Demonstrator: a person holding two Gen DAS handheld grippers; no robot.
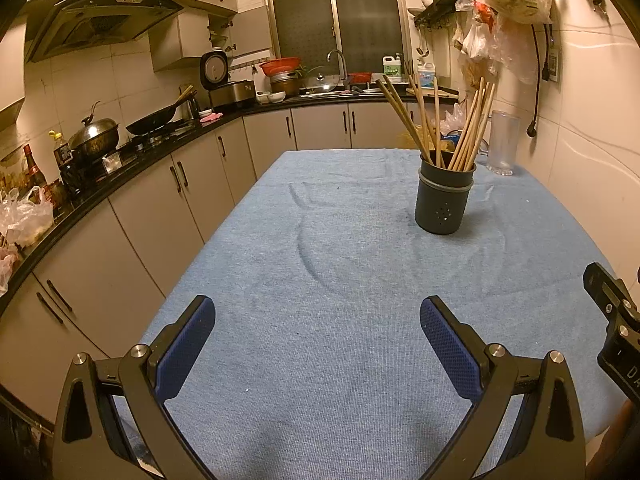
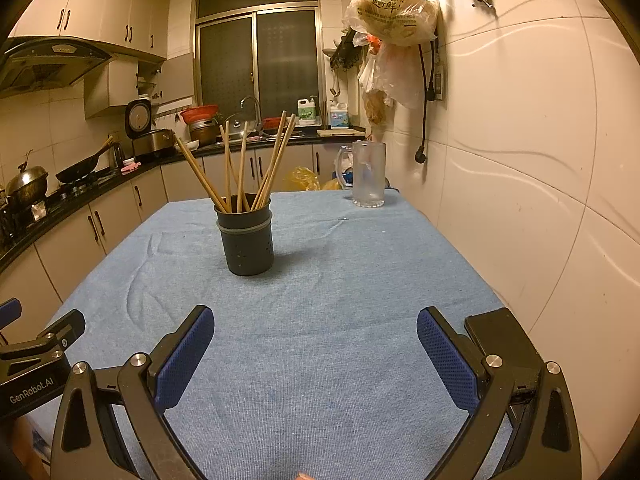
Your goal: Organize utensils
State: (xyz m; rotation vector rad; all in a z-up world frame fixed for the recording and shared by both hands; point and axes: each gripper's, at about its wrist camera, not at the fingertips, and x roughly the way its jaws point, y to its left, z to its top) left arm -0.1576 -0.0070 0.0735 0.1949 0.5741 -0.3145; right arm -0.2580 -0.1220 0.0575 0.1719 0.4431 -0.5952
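Both the left claw and right claw gape wide and empty near the worktop's front edge, while chopsticks stand upright in the holder ahead, nearer the right claw.

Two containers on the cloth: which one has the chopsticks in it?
The dark holder with the perforated side holds the chopsticks; the clear glass mug behind it, nearer the wall, has none.

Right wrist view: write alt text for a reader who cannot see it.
A dark holder full of wooden chopsticks stands upright on a blue tablecloth, with a clear glass mug behind it near the wall. The open right gripper frames the foreground, holding nothing.
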